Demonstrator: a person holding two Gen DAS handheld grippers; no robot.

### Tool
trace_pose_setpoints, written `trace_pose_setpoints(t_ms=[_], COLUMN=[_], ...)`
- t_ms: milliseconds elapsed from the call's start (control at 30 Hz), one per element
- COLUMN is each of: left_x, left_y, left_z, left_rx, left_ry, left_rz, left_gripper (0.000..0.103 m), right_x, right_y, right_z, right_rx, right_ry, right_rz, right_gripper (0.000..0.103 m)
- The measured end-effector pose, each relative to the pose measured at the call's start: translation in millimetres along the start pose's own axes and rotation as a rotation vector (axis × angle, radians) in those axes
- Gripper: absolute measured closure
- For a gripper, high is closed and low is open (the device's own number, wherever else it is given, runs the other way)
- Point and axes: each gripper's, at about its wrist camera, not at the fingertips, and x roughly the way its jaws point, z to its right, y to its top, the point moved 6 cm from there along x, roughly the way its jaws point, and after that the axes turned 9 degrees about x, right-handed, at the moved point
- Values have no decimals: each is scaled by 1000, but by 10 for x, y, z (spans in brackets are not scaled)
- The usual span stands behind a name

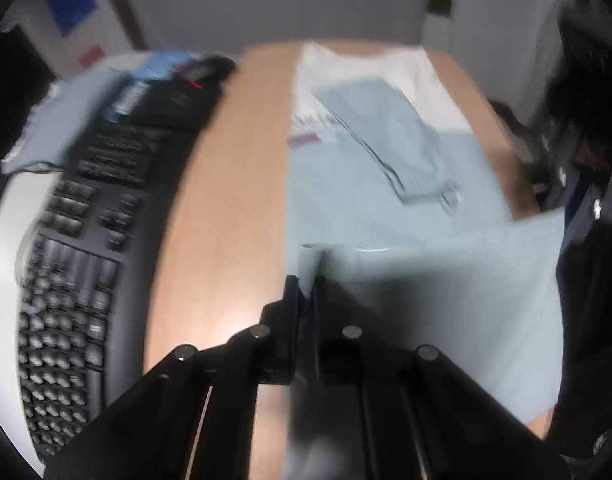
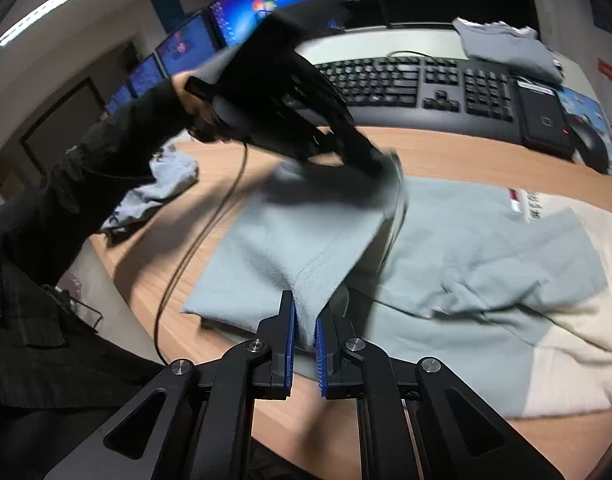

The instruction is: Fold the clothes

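While the wooden table [image 2: 446, 148] fills the middle of both views, a pale blue-grey shirt [image 2: 466, 248] lies spread across it, on top of a cream garment [image 2: 586, 340] that shows at the right edge of the right wrist view. One edge of the shirt is lifted off the table and folded over toward the lower left of that view. A black keyboard [image 2: 418, 80] sits behind the table near the top of the frame, with a crumpled grey cloth [image 2: 506, 44] beyond it at the upper right and another bundle of cloth [image 2: 157, 192] at the left. The left gripper [image 2: 386, 168], held by a hand in a dark sleeve, pinches the far corner of the lifted edge; in its own view the left gripper [image 1: 306, 280] is pressed together on the fabric. The right gripper [image 2: 304, 320] at bottom centre pinches the near hem between its blue pads [image 2: 289, 340].
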Motion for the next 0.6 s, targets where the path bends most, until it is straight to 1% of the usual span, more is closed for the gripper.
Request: trace_pose_setpoints(t_ms=[33,133,267,300,333,400,433,467,500,533,567,600], left_x=[-17,33,319,379,397,389,337,251,170,97,-17,-126], left_y=[24,40,-20,-36,-35,-3,29,64,93,109,145,179], left_z=[-31,-62,-66,-65,-66,-131,-180,-273,-355,-389,-389,-379], left_rx=[-20,-35,-48,-62,-62,-97,-117,-147,-177,-203,-208,-212], left_ry=[7,17,12,-5,-3,11,21,62,92,90,112,135], left_rz=[10,13,-58,-69,-64,-50,-28,-1,23,38,63,85], left_gripper=[97,97,95,95,93,93,93,93,96,96,95,95], right_x=[44,172,254,243,222,174,129,80,9,-66,-134,-222], right_y=[-34,-128,-233,-241,-245,-252,-250,-246,-229,-209,-179,-126], right_z=[43,154,294,305,321,355,380,407,438,470,487,485], right_rx=[8,38,74,73,76,85,91,96,92,84,81,76], right_ry=[-8,-24,-46,-45,-44,-44,-45,-46,-60,-77,-85,-73], right_rz=[-17,-57,-88,-85,-87,-91,-85,-78,-61,-42,-16,22], right_gripper=[93,93,93,86,80,57,54,51,51,51,51,51])
